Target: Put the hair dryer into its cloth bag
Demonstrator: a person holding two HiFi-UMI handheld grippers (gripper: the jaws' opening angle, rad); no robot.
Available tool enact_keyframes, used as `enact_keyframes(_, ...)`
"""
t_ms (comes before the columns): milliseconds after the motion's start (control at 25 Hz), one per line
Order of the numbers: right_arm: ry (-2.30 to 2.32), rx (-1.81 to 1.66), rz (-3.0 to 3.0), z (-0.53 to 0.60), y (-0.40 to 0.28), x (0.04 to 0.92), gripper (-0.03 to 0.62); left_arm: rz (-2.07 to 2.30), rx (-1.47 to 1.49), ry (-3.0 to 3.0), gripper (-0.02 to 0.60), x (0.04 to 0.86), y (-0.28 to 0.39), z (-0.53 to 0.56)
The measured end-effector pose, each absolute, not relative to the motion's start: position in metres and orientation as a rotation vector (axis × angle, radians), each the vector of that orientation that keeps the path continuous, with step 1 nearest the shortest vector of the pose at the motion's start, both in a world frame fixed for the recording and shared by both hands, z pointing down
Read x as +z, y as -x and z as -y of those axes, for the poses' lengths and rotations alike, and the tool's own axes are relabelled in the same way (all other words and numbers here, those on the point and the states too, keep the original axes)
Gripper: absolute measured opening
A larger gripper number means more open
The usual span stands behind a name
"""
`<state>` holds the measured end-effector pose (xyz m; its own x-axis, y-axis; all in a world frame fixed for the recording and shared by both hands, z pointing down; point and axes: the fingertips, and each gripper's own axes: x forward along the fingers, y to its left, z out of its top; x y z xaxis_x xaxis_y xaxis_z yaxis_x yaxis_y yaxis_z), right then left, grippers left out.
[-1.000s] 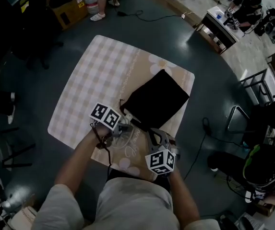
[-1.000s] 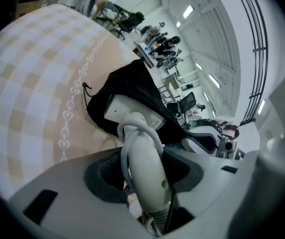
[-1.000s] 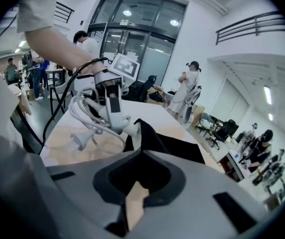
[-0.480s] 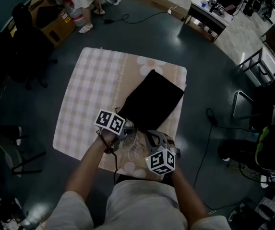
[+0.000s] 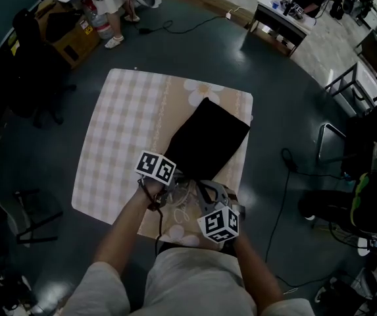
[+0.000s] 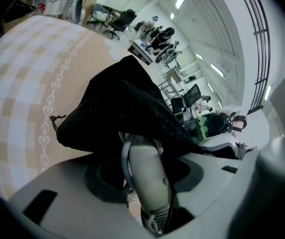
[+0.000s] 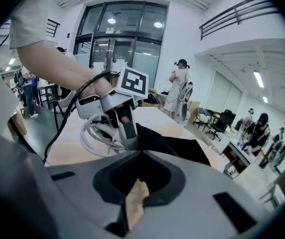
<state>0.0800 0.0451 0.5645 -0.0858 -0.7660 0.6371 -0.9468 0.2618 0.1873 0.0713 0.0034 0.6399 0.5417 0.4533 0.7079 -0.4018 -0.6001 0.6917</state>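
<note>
Gripping the hair dryer (image 6: 143,166) by its grey handle, the left gripper (image 6: 147,193) is clenched: its own view shows the handle upright between the jaws, with white cord looped alongside it. The dryer's upper end is covered by the black cloth bag (image 5: 208,137), whose mouth drapes over it, and how far inside it reaches cannot be told. The handle remains outside the bag.

The right gripper (image 7: 140,183) sits just beside the left one at the near edge of the table. Its view shows black cloth running up from the table into its jaws, consistent with a clamp on the near edge of the bag's mouth; a tan sliver of table covering shows below the jaws. That same view shows the left gripper's marker cube (image 7: 134,82) and a bundle of white cord (image 7: 95,133) hanging beside its jaws.

From the head view, the bag lies flat and diagonal on the checked tablecloth (image 5: 119,130), its closed end pointing away toward the far right corner and its mouth toward the person. Both grippers meet at that mouth. A daisy print (image 5: 203,91) on the cloth lies just beyond the bag's far end.

Surroundings: a dark floor, a cardboard box (image 5: 76,38) at upper left, and a person in white (image 7: 179,91) standing well beyond the table
</note>
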Motion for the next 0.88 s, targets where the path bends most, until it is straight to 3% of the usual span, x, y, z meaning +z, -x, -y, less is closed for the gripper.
enact_keyframes(880, -1.563, 0.392, 1.859, -0.046, -0.08, 0.57, 0.021, 0.018, 1.008, -1.845, 0.195, 0.643, -0.087, 0.027)
